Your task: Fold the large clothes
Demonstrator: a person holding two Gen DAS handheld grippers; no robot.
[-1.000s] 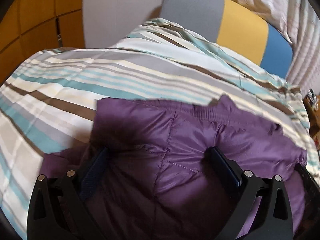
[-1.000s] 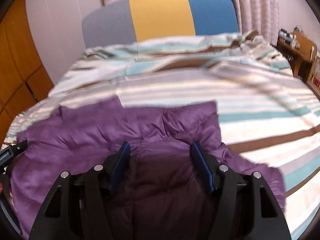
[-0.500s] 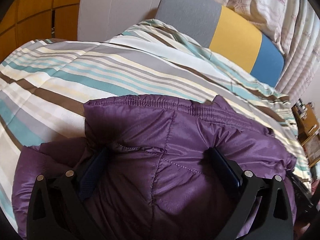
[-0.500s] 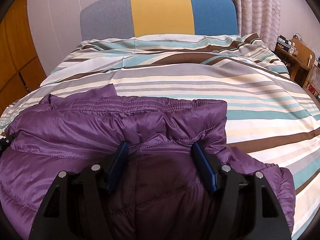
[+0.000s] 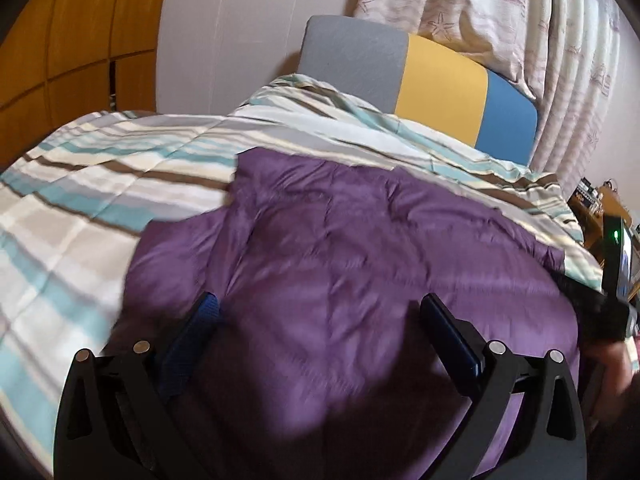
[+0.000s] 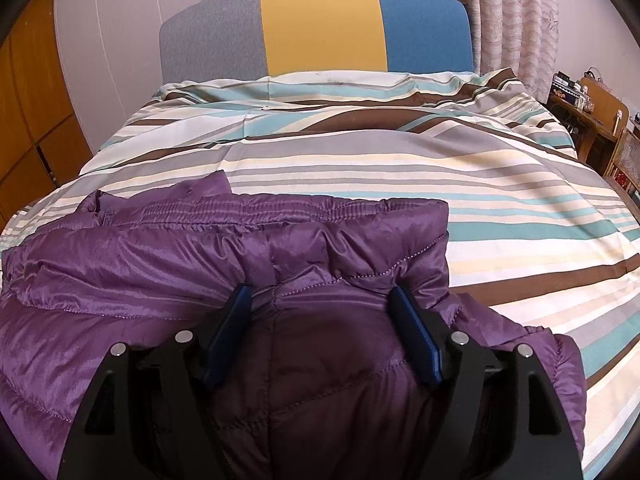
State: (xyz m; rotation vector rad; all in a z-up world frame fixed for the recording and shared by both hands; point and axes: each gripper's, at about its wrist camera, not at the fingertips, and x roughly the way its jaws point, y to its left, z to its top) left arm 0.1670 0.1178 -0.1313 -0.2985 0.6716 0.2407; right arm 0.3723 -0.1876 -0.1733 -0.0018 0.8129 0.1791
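A puffy purple jacket [image 6: 160, 264] lies folded on the striped duvet [image 6: 400, 160], its elastic hem edge facing the headboard. My right gripper [image 6: 320, 296] sits on the jacket's right part. Its jaws are opening, and a bunched fold of the jacket still bulges between the blue pads [image 6: 236, 320] and touches both. In the blurred left wrist view the jacket [image 5: 360, 240] spreads flat. My left gripper [image 5: 320, 312] hovers over its near side with the jaws wide open and no fabric gathered between the fingers.
A grey, yellow and blue headboard [image 6: 320, 28] closes the far end of the bed. A wooden bedside table [image 6: 592, 112] with small items stands at the right, orange cupboards [image 5: 60, 40] at the left. A black device with a green light [image 5: 616, 264] and a hand show at the right edge.
The left gripper has let go of the bunched fabric and pulled away; the jacket now lies flat before it. The right fingers stand slightly wider apart, and the right view has barely shifted.
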